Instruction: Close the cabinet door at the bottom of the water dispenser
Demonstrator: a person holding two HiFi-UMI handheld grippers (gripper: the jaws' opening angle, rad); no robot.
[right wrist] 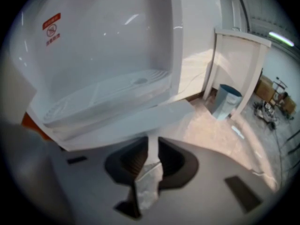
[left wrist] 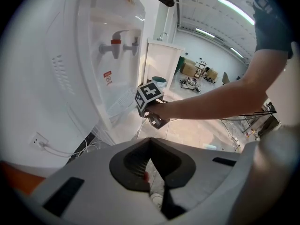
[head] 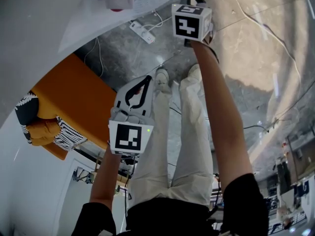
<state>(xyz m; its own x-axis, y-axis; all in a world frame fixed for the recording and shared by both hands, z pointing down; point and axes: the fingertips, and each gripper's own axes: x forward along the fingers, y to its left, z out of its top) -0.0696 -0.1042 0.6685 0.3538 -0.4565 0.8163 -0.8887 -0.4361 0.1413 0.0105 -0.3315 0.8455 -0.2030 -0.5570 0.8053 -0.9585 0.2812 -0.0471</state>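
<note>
One right claw (right wrist: pixel 151 149) pinches the flat white plastic cabinet door (right wrist: pixel 136 118), apparently not yet closed; left claw (left wrist: pixel 149 144) pressed together, empty.

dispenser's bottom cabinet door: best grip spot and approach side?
Take the cabinet door by its thin free edge, coming from the front of the water dispenser, jaws straddling the panel's thickness. It is a flat slab with no handle visible, so the edge is likely the only pinchable part. The right gripper is shut on that edge.
</note>
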